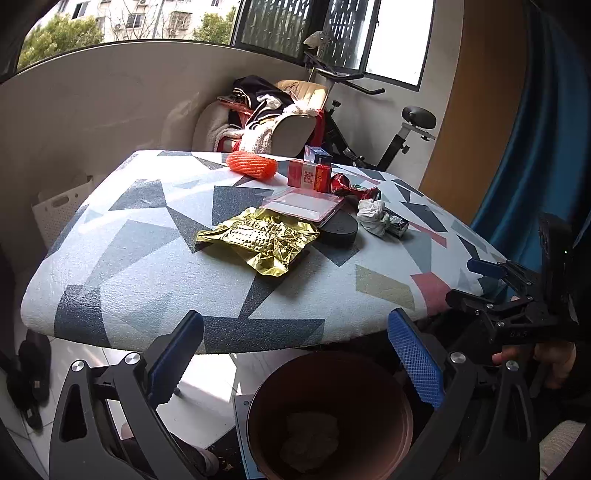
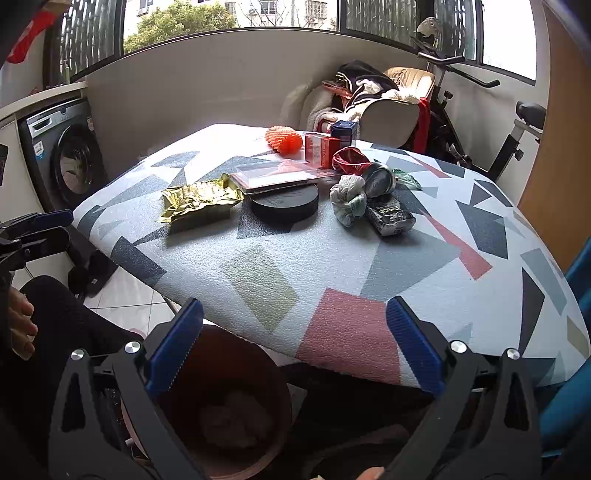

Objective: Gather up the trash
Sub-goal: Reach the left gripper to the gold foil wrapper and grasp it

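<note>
Both grippers, left (image 1: 295, 354) and right (image 2: 293, 343), hung wide and empty over the bin (image 1: 328, 413) below the surface (image 1: 147, 258) edge (presumably between pickups). Trash lay well ahead: gold wrapper (image 1: 260, 236), crumpled tissue (image 2: 347, 197), crushed can (image 2: 378, 177). The bin's pale contents were too dim to identify.

A home, likely an enclosed balcony or utility corner. A front-loading washer (image 2: 70, 158) sits built in under a counter at the left. An exercise bike (image 1: 369, 122) stands by the windows (image 1: 314, 29), next to a chair (image 2: 388, 107) heaped with clothes (image 1: 258, 99). Outside the glass are trees and an apartment block (image 1: 147, 16). The floor is pale tile (image 2: 125, 299), a blue curtain (image 1: 535, 147) hangs at the right, and the surface (image 1: 147, 258) wears a geometric-patterned cover
</note>
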Demonstrator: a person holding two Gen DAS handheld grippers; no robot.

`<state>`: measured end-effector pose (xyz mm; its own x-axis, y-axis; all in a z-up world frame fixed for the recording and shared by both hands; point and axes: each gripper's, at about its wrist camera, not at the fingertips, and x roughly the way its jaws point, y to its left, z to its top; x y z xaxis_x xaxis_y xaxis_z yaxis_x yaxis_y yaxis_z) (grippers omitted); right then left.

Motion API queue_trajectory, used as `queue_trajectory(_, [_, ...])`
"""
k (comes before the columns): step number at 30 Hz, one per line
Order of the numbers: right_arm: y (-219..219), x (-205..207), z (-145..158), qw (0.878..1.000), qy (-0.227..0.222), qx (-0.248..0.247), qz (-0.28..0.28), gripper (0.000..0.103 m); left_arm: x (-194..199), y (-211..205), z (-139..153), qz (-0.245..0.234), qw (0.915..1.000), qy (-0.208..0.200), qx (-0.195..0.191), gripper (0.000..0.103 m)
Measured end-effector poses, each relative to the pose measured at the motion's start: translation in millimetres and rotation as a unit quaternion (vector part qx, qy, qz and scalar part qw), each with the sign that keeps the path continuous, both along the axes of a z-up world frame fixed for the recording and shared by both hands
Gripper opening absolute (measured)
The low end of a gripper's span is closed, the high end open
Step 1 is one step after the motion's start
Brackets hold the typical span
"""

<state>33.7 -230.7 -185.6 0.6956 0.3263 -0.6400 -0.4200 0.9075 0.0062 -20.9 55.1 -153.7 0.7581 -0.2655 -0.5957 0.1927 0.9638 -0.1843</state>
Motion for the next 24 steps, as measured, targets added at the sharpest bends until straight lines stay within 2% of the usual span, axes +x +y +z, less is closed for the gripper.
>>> queue_trajectory(4, [-2, 3, -1, 1.0, 0.005, 0.002, -0.006, 0.097, 15, 10, 0, 0.006, 0.9992, 0.032, -0.022, 0.097])
queue_trajectory(9, [3, 6, -7, 1.0, 0.021, -0.004, 0.003, 0.097, 39, 23, 1, 0.049, 0.9961, 0.069, -0.024, 0.097])
queue_trajectory(13, [7, 9, -9, 1.0, 0.015, -0.02, -0.012, 0.097, 66, 41, -2, 0.079, 0.9882, 0.103, -0.081, 0.097])
queue_trajectory(15, [8, 11, -11, 0.999, 0.02, -0.022, -0.013, 0.097, 82, 48, -4, 0.102, 0.9813, 0.12, -0.11, 0.096])
queue_trajectory(16, [8, 12, -11, 0.999, 0.023, -0.022, -0.012, 0.097, 91, 51, -5, 0.111, 0.9771, 0.13, -0.126, 0.09])
queue_trajectory(18, [9, 15, -13, 0.999, 0.025, -0.022, -0.013, 0.097, 110, 54, -9, 0.124, 0.9666, 0.153, -0.164, 0.085])
queue_trajectory(22, [8, 21, -13, 0.999, 0.031, -0.013, -0.019, 0.097, 145, 53, -26, 0.144, 0.9406, 0.2, -0.234, 0.085])
queue_trajectory(24, [7, 23, -14, 0.999, 0.034, -0.01, -0.024, 0.097, 157, 50, -35, 0.146, 0.9308, 0.216, -0.256, 0.085])
